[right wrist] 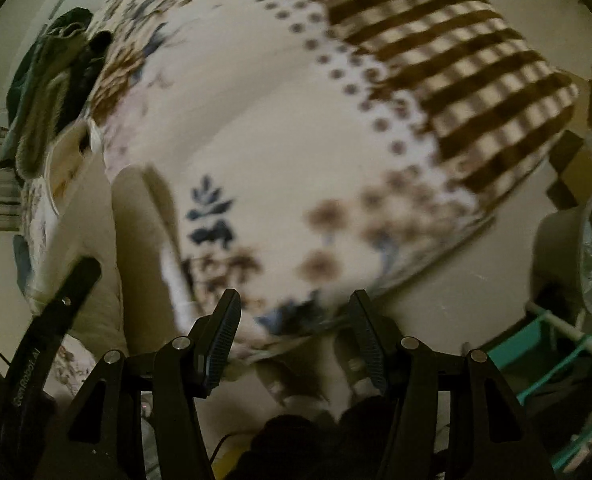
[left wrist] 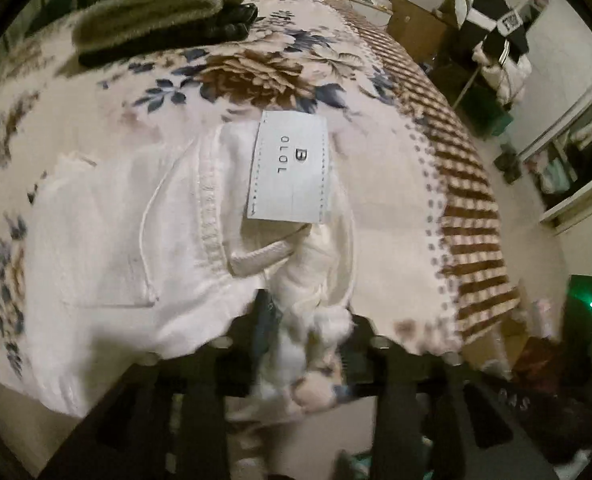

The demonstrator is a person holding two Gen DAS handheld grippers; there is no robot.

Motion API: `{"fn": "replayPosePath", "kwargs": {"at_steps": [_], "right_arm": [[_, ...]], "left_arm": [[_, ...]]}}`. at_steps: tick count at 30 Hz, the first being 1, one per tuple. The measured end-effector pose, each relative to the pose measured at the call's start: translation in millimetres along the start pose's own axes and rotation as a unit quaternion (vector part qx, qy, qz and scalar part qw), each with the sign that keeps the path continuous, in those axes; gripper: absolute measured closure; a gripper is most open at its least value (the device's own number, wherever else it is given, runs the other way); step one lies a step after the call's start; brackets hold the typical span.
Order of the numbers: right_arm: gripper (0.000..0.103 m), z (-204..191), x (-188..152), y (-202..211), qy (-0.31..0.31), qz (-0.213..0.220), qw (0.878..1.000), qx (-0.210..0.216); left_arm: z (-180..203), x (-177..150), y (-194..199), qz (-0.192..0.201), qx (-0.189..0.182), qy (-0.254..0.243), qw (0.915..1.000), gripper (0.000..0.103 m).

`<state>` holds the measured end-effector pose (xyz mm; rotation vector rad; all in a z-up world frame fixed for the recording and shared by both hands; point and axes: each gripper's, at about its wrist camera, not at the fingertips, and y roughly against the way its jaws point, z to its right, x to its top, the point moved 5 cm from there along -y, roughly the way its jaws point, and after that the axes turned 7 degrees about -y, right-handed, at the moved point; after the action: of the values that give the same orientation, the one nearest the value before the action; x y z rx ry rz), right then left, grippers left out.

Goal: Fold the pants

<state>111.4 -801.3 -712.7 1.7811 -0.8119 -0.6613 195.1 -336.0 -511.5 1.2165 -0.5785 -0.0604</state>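
While white pants (left wrist: 128, 220) bunch between the left hand-held gripper (left wrist: 308, 344) at six o'clock for folding, whether it grips is unclear; the right hand-held gripper (right wrist: 296, 336) gapes empty.

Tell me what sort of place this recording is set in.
Most likely a bedroom in a home. A bed covered with a floral and checked blanket fills both views, white pants lie on it, and a pile of folded clothes sits at its far end. Clutter stands along the wall.
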Motion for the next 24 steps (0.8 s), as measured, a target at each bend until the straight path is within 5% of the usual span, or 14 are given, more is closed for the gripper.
{"fn": "replayPosePath", "kwargs": {"at_steps": [1,3,7,13,18,19,20,21,24], "right_arm": [[0.038,2.4,3.8,2.7,0.0,0.001,1.0,0.003],[0.033,3.6,13.3,8.7,0.0,0.008,1.0,0.013],[0.022,-16.6,25.5,9.8,-0.001,0.002,0.997,0.072],[0.016,-72.6,34.1,-12.5,0.021,-0.036,0.989,0.145],[0.016,-89.7,18.9,-63.5,-0.006,-0.114,0.988,0.108],[0.02,-88.1,14.3,-69.1,-0.015,-0.119,0.987,0.105],[0.056,-85.8,11.5,-71.0,-0.018,-0.109,0.989,0.095],[0.074,-84.3,9.3,-69.4,-0.014,-0.095,0.991,0.09],[0.077,-82.5,-0.9,-49.0,-0.018,-0.07,0.993,0.094]], "left_arm": [[-1.8,0.6,6.8,0.001,-0.007,0.005,1.0,0.032],[-5.2,2.4,23.4,0.009,-0.019,0.012,0.9997,0.015],[-43.9,12.9,70.6,0.045,-0.034,0.045,0.9974,0.015],[-162.0,8.5,71.6,0.023,0.075,0.116,0.9902,0.015],[-219.0,-2.7,39.5,-0.015,0.118,0.149,0.9816,0.015],[-222.6,-3.8,32.1,-0.022,0.121,0.148,0.9812,0.015],[-224.1,-4.8,28.4,-0.028,0.123,0.148,0.9809,0.015],[-224.4,-5.1,23.1,-0.033,0.12,0.146,0.9813,0.015],[-221.3,-8.1,14.0,-0.045,0.116,0.142,0.982,0.015]]}}
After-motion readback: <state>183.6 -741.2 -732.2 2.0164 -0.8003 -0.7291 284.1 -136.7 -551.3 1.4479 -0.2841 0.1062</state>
